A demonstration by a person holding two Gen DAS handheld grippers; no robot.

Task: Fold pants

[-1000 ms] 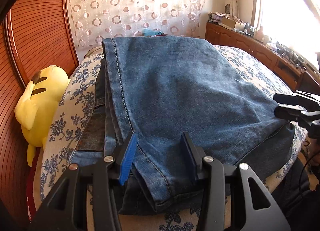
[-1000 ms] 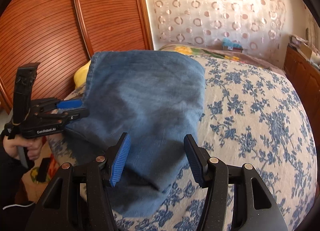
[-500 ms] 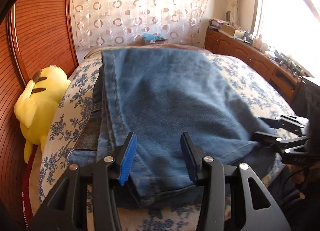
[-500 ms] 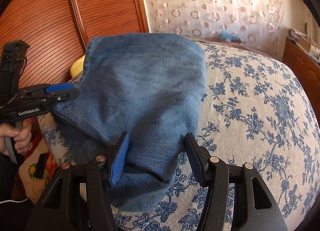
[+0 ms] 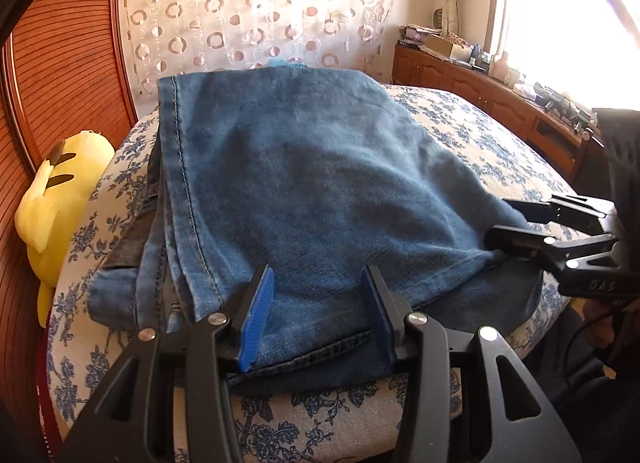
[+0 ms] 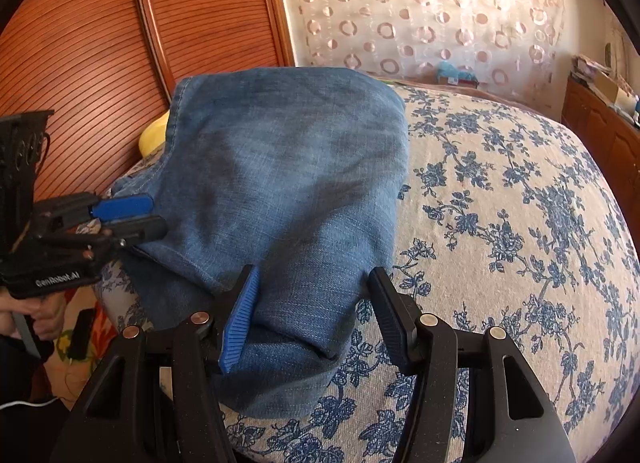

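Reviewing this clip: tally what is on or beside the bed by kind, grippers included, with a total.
Folded jeans: 1
Yellow plush toy: 1
Grippers: 2, the left gripper and the right gripper, both with fingers spread over the denim
Floral bedspread: 1
Total: 5

matt denim pants, ribbed wooden headboard

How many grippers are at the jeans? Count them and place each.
2. The left gripper straddles the near edge of the jeans on the left, jaws open. The right gripper straddles their near right corner, jaws open. No others show.
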